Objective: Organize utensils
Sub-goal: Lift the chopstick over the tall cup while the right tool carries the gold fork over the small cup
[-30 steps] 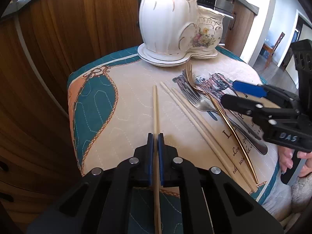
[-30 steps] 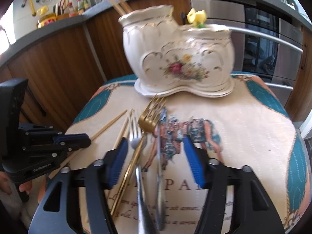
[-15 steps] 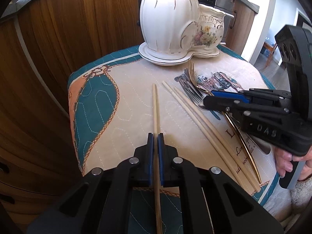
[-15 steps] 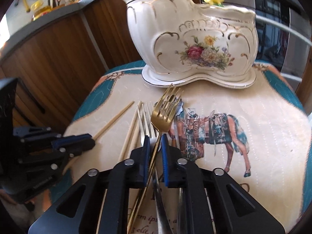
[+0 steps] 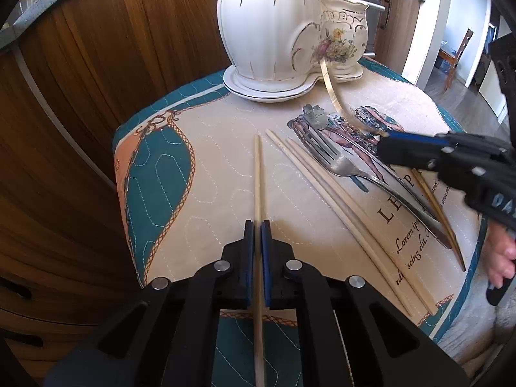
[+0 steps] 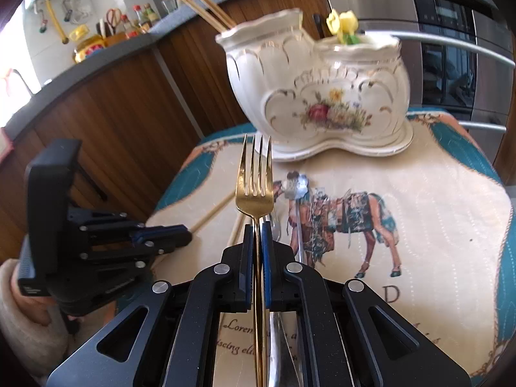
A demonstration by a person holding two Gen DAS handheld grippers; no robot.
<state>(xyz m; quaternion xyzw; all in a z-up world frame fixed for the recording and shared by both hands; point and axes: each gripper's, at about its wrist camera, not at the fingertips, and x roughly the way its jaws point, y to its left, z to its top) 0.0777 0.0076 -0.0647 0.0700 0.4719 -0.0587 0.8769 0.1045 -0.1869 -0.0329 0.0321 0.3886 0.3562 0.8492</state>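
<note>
Tabletop point(image 5: 225, 167), round and draped in a teal-and-cream quilted cloth printed with a horse, carries everything here. Its landmark, a white double-lobed ceramic utensil holder point(image 6: 322, 96) with gold trim and painted flowers, stands at the far edge on a matching saucer; wooden sticks poke from its taller lobe.

My right gripper point(image 6: 257, 235) has its jaws clamped on the neck of a gold fork point(image 6: 254, 190), lifted off the cloth, tines pointing up toward the holder and just short of it. My left gripper point(image 5: 257, 235) sits nearer my side of the holder, jaws pressed together on a single chopstick point(image 5: 257, 174) that lies pointing at the holder.

Between the two grippers, on the cloth in front of the holder, lie two more loose chopsticks point(image 5: 322, 187) side by side, then a silver fork point(image 5: 342, 164) with tines toward the holder. A further gold handle point(image 5: 435, 203) rests beside it, its head hidden behind my right gripper.
</note>
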